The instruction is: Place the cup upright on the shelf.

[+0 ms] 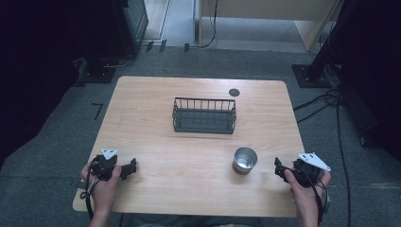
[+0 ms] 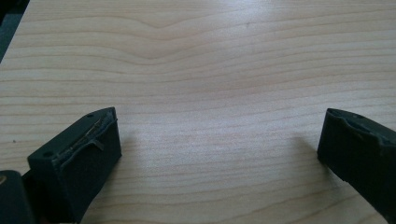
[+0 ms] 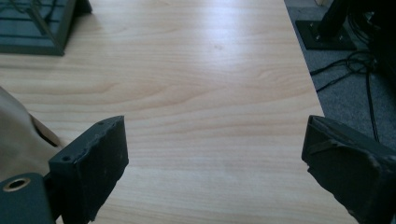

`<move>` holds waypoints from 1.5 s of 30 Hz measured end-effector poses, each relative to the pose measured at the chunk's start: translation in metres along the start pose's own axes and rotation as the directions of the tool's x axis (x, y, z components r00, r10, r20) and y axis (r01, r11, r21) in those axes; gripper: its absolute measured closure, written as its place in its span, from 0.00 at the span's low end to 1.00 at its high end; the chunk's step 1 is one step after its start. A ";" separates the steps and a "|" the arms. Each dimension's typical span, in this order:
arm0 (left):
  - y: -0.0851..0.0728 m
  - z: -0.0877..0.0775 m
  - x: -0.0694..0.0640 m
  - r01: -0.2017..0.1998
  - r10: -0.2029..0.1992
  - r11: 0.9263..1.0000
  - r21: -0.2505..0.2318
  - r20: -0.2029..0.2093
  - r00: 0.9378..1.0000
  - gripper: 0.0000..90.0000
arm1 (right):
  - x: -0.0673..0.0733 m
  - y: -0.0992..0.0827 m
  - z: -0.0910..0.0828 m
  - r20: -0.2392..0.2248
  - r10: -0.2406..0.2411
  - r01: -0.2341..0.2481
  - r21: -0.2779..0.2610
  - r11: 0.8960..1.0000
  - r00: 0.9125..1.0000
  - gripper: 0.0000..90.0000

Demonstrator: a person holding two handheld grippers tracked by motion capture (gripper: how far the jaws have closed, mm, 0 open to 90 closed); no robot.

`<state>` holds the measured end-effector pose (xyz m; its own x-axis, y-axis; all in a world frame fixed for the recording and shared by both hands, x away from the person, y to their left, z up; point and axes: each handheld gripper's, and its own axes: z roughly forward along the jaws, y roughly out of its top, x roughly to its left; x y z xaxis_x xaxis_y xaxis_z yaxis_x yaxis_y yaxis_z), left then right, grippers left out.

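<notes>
Claws, left (image 1: 134,166) and right (image 1: 276,166), rested released on the counter (image 1: 156,101); a careless sweep could topple the nearby metal cup (image 1: 244,160).

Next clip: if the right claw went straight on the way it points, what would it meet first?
Probably nothing: bare light wooden table lies ahead of the right claw. The black wire basket sits off to the left of that line, though depth is unclear.

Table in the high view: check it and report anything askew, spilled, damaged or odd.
Nothing stands out. The wire basket sits square and upright, the metal cup stands upright with no spill, and both the left gripper and right gripper rest open at the table's near corners.
</notes>
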<state>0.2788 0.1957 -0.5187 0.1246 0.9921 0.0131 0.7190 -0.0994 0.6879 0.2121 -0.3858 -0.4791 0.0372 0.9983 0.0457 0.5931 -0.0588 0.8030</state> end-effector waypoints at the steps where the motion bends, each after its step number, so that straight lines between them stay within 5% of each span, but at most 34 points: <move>1: 0.000 0.000 0.000 0.000 0.000 1.000 0.000 0.000 1.000 0.00 | 0.002 0.002 -0.001 -0.004 -0.001 0.001 -0.007 1.000 1.000 0.07; 22: 0.000 0.000 0.000 -0.002 0.002 1.000 0.000 0.000 1.000 0.00 | 0.045 0.040 -0.011 -0.136 -0.056 0.043 -0.102 0.994 0.989 0.07; 45: 0.000 0.000 0.000 0.000 0.000 1.000 0.000 0.000 1.000 0.00 | 0.086 0.048 -0.012 -0.217 -0.122 0.099 -0.113 0.989 0.968 0.01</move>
<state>0.2788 0.1957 -0.5188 0.1247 0.9921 0.0129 0.7189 -0.0993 0.6879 0.2340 -0.3023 -0.4297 -0.2111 0.9746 0.0752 0.4994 0.0414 0.8654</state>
